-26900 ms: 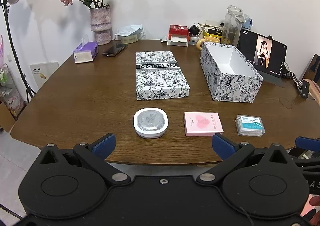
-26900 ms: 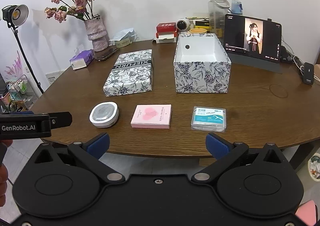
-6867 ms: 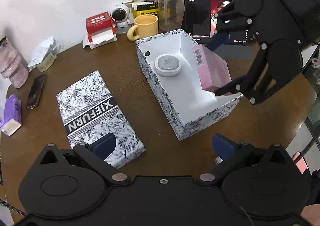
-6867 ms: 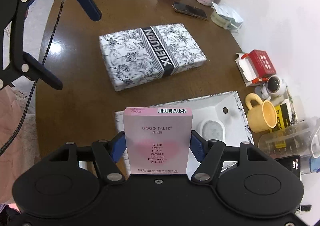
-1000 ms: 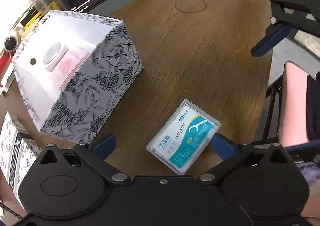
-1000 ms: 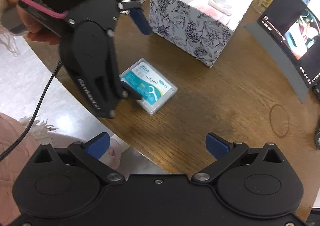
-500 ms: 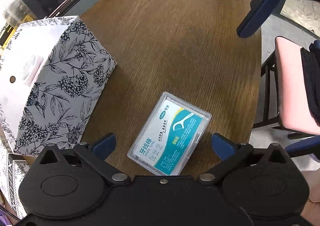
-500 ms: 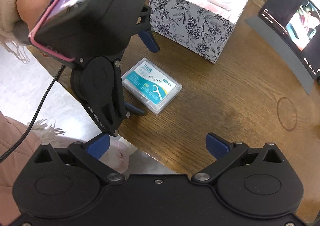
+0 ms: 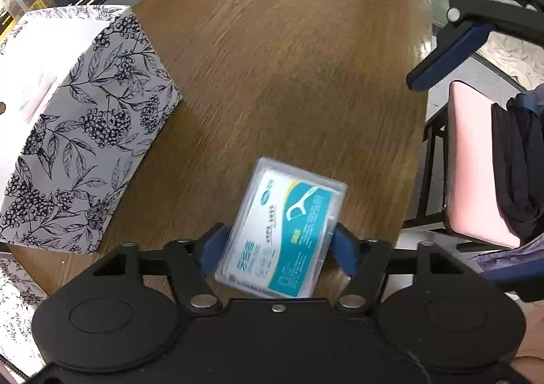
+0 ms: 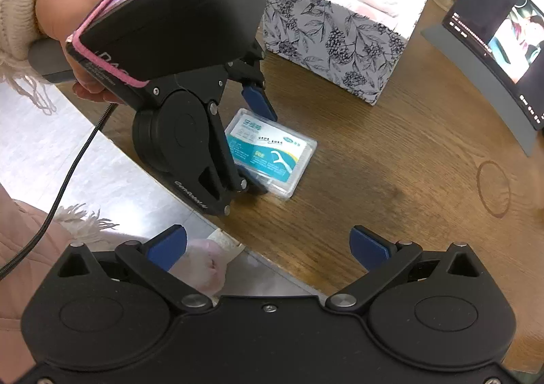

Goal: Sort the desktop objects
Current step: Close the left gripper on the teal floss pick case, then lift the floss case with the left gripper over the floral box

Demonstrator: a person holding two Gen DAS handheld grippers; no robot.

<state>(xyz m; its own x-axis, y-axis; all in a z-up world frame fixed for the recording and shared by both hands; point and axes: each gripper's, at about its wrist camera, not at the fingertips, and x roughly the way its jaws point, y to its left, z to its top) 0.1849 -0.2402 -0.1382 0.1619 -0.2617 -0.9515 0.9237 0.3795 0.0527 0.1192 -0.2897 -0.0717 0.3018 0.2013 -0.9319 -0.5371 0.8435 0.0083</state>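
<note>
Since half a second ago the left gripper (image 9: 278,249) has come down and forward, and its blue pads now sit against both long sides of the floss-pick case (image 9: 281,229), which then lay clear ahead of wide-open fingers

Left wrist view: case between the fingers, touching both pads, slightly blurred, apparently resting on the desk (image 9: 289,78) near its front edge. Left gripper closed on the case or very nearly so. Floral box (image 9: 81,125) ahead and to the left of the gripper, open-topped, with something pale and pink inside. Right gripper's blue finger ahead on the far right, above a pink chair seat (image 9: 476,159)

Right wrist view: right gripper (image 10: 268,244) wide open, holding nothing, hovering over the desk edge. Left gripper (image 10: 253,142) ahead and left of it, angled down over the case (image 10: 275,152), one pad on the far side, the other at the near side. Floral box (image 10: 340,33) beyond, tablet (image 10: 499,40) ahead right, screen lit

Risk, as judged: the pads hold only the near end of a smooth plastic case, so it may pivot or slip on lifting; it also lies close to the desk edge, so a slip could send it to the floor. Carrying it low could clip the box wall

Writing: case label teal and white, with Chinese characters and a floss-pick drawing, small print unreadable. "GenRobot.AI" partly legible on the left gripper's body
</note>
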